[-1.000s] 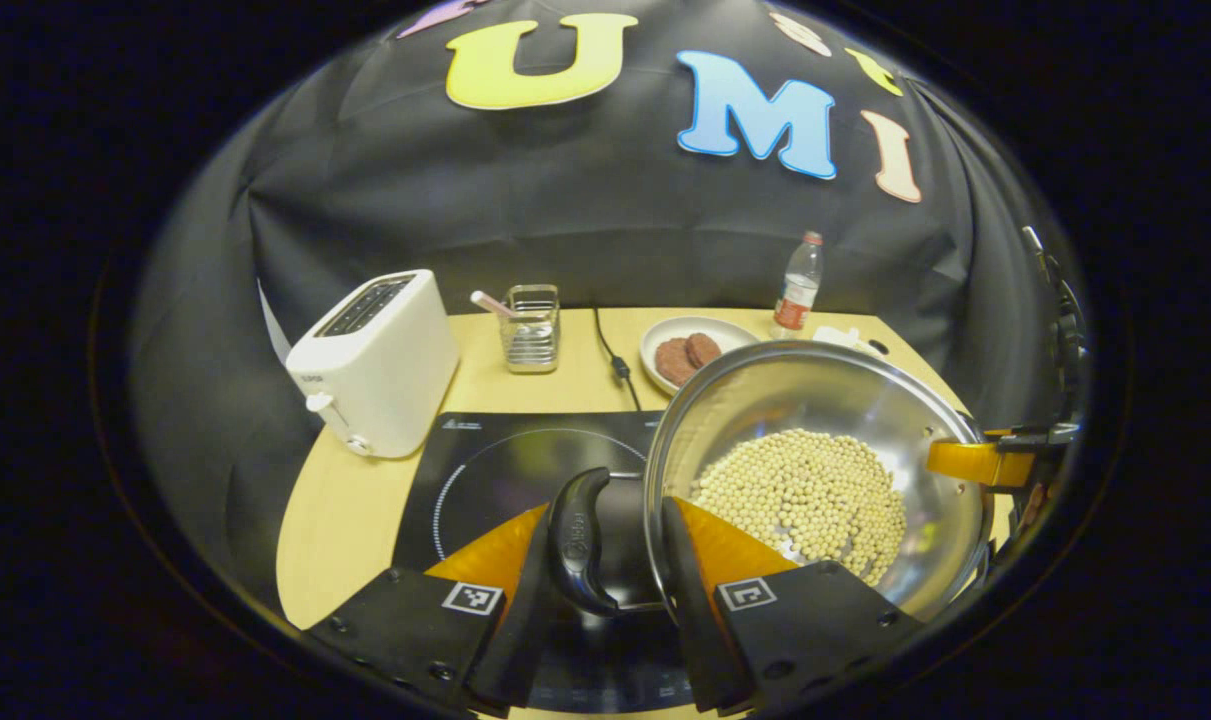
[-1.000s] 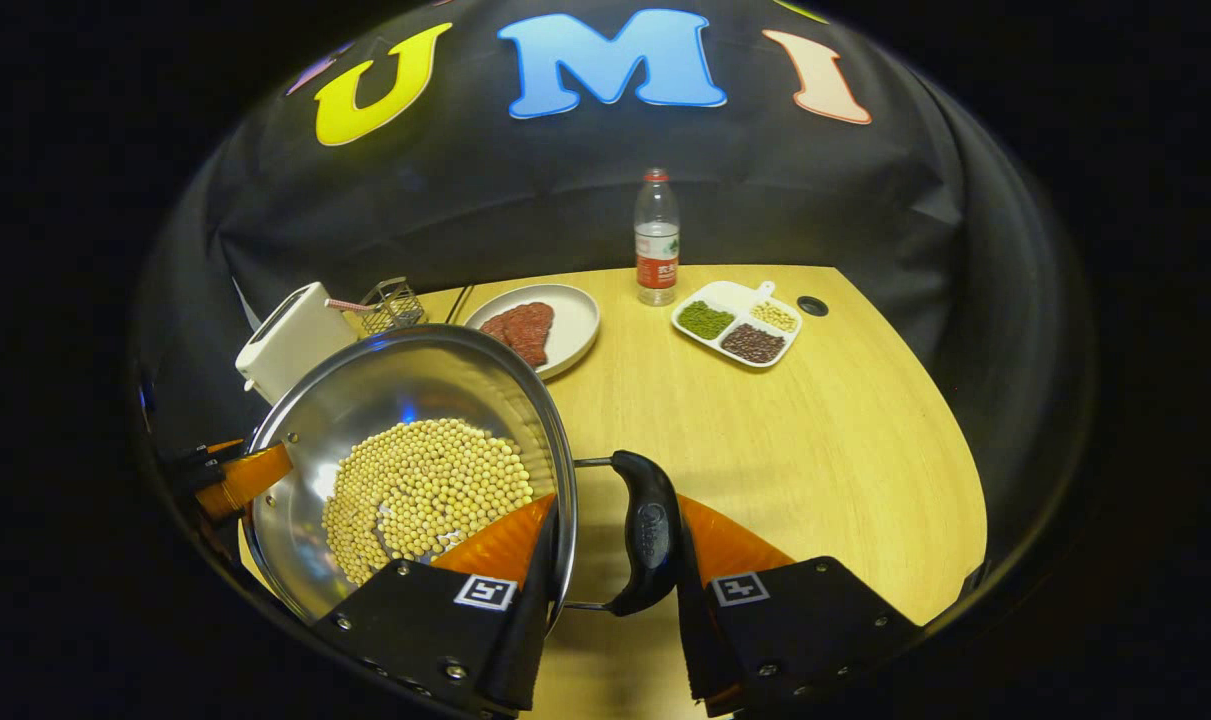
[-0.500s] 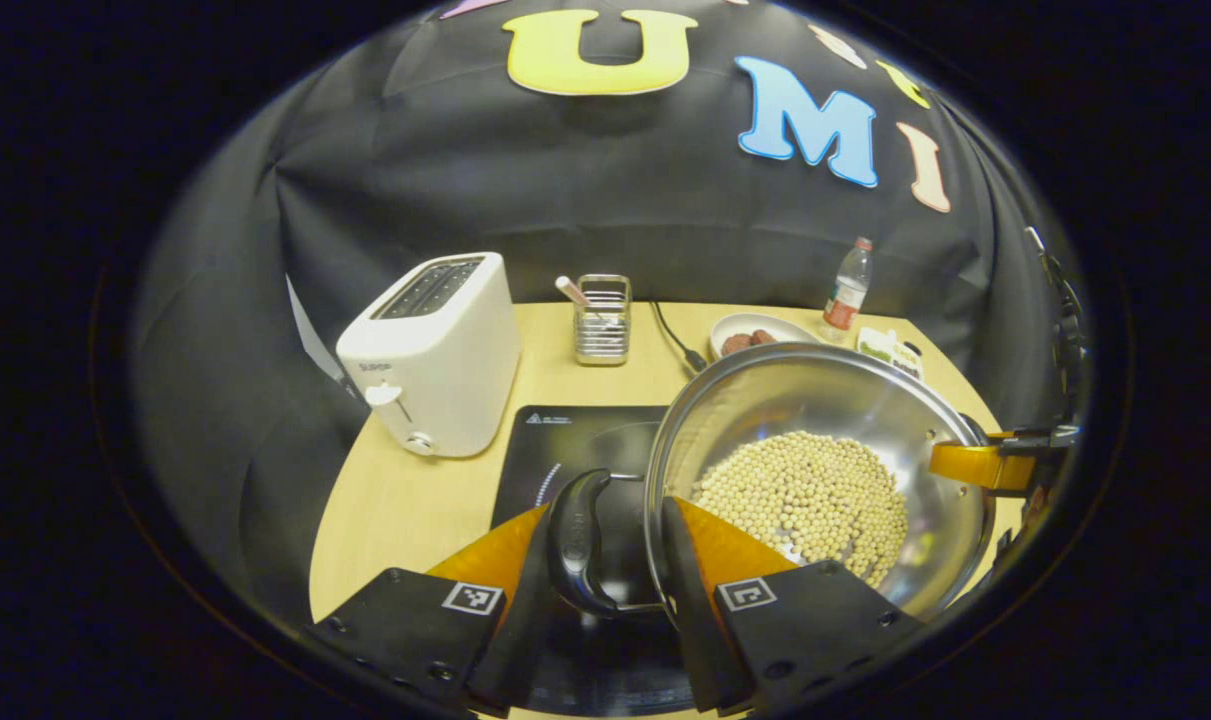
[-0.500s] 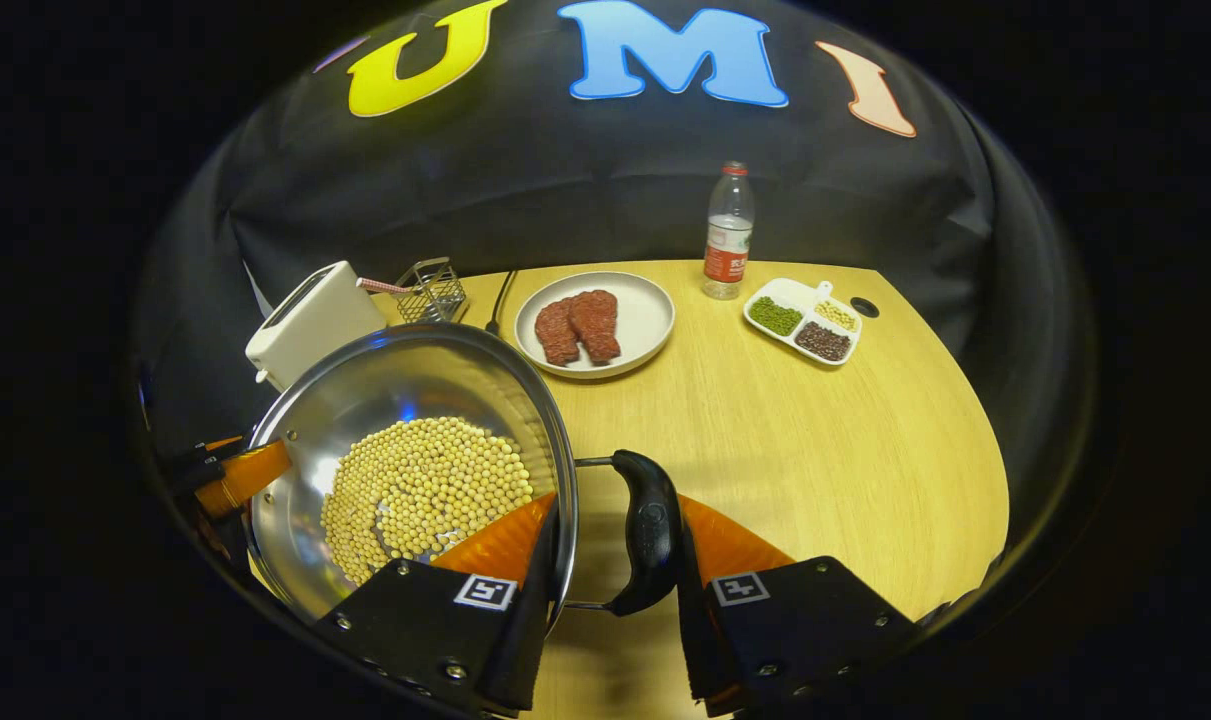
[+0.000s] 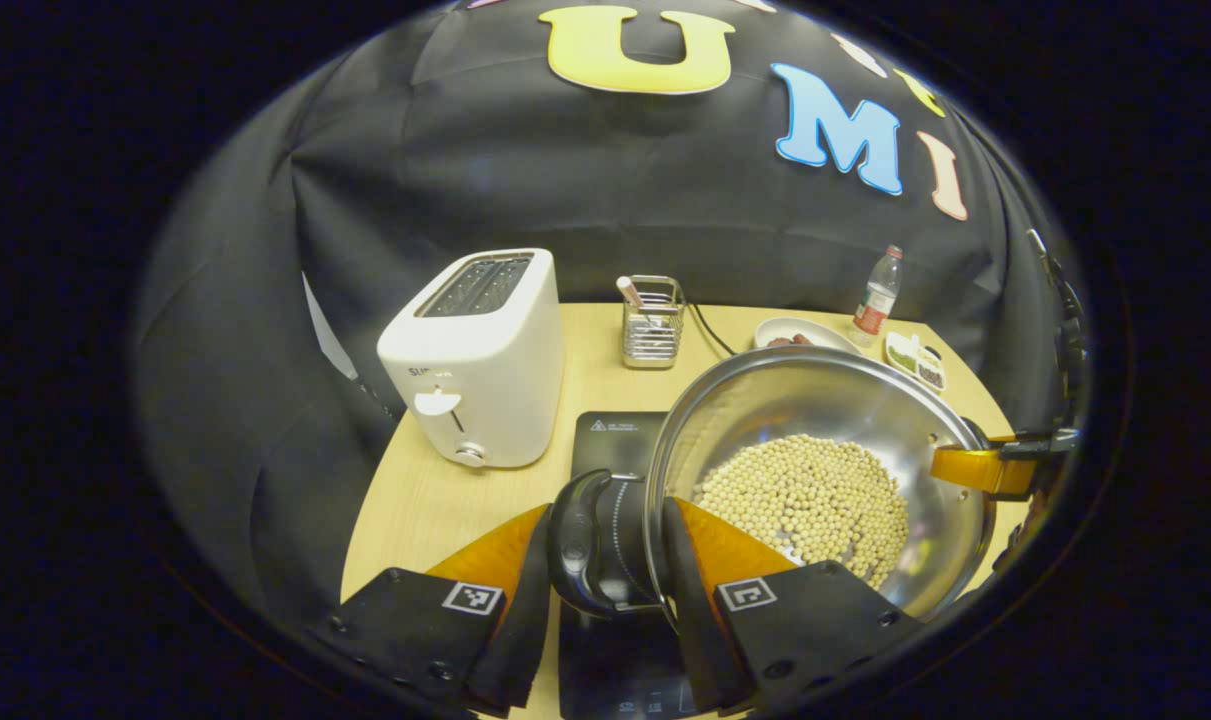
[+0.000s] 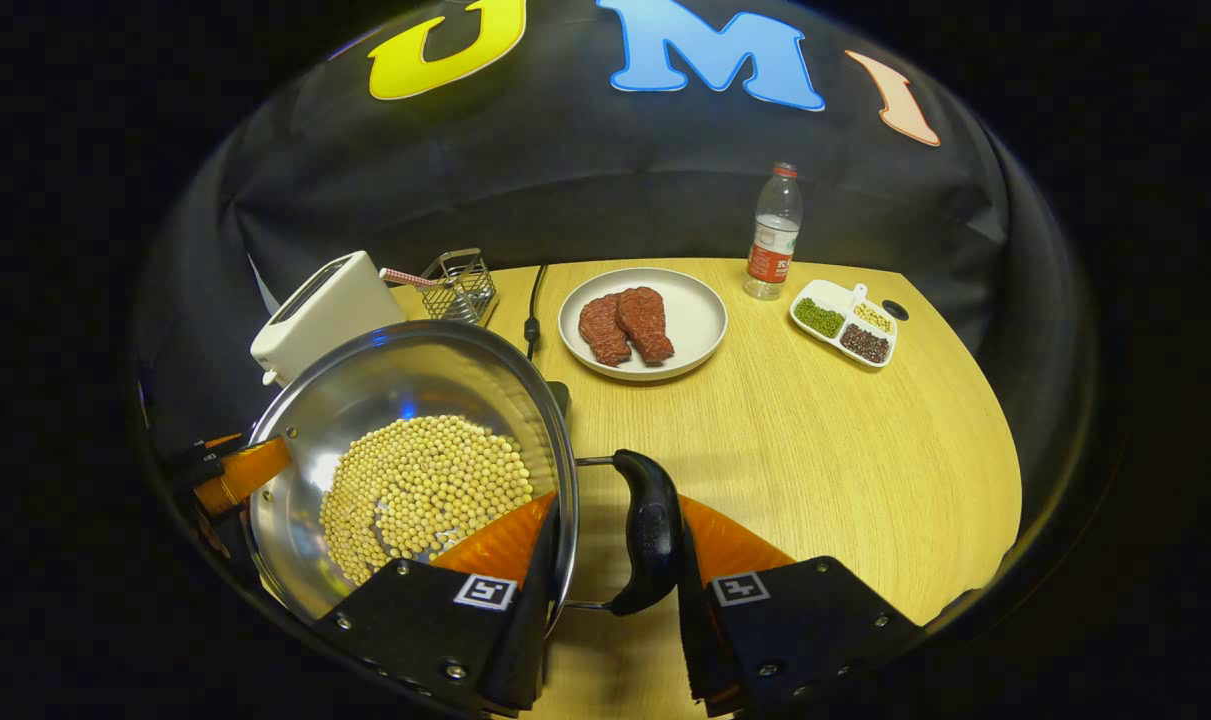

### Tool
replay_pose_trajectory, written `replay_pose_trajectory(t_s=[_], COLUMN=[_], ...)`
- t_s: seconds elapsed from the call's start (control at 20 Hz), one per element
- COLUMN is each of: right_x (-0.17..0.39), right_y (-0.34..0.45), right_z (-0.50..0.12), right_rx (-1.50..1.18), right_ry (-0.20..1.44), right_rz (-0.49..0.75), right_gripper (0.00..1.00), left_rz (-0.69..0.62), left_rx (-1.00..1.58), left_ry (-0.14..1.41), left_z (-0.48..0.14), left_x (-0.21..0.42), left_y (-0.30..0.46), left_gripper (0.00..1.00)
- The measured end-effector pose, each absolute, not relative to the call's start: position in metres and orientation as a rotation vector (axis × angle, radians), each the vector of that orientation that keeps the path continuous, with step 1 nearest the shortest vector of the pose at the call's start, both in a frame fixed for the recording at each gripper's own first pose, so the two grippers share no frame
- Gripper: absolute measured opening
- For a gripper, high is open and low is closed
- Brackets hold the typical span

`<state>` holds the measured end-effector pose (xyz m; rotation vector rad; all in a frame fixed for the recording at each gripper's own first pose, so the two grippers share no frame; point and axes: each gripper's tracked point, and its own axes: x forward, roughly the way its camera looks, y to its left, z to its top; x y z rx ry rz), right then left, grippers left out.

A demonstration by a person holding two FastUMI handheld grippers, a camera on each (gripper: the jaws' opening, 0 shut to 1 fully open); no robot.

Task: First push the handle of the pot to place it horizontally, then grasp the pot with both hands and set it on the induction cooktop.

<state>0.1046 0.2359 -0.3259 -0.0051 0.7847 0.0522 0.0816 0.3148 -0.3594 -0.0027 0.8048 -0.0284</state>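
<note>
Both grippers, left gripper [image 5: 605, 560] and right gripper [image 6: 615, 560], squeeze the handles of the pot [image 6: 365, 400]; yellow beans [image 6: 420, 490] fill its bottom.

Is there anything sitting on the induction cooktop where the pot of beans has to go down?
Nothing visible. The bare part of the induction cooktop beside the pot is clear; the toaster and utensil rack stand on the table off its edges. The pot hides the rest.

Your steel pot [image 5: 825, 420] of pale beans, black loop handles at both sides, held above the black induction cooktop [image 5: 610, 445] near the worktop's left edge.
</note>
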Motion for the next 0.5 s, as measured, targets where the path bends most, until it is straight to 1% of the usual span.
replay_pose_trajectory(t_s=[0.3,0.5], right_x=[0.107,0.110], right_y=[0.254,0.261], right_z=[-0.336,-0.336], right_rx=[0.005,0.017], right_ry=[0.785,0.756], right_rz=[0.024,0.010], right_gripper=[0.56,0.57], left_rz=[-0.045,-0.057], left_rx=[0.011,0.001], left_ry=[0.800,0.796], left_z=[-0.374,-0.379], left_x=[0.094,0.098], left_y=[0.333,0.339], left_gripper=[0.64,0.64])
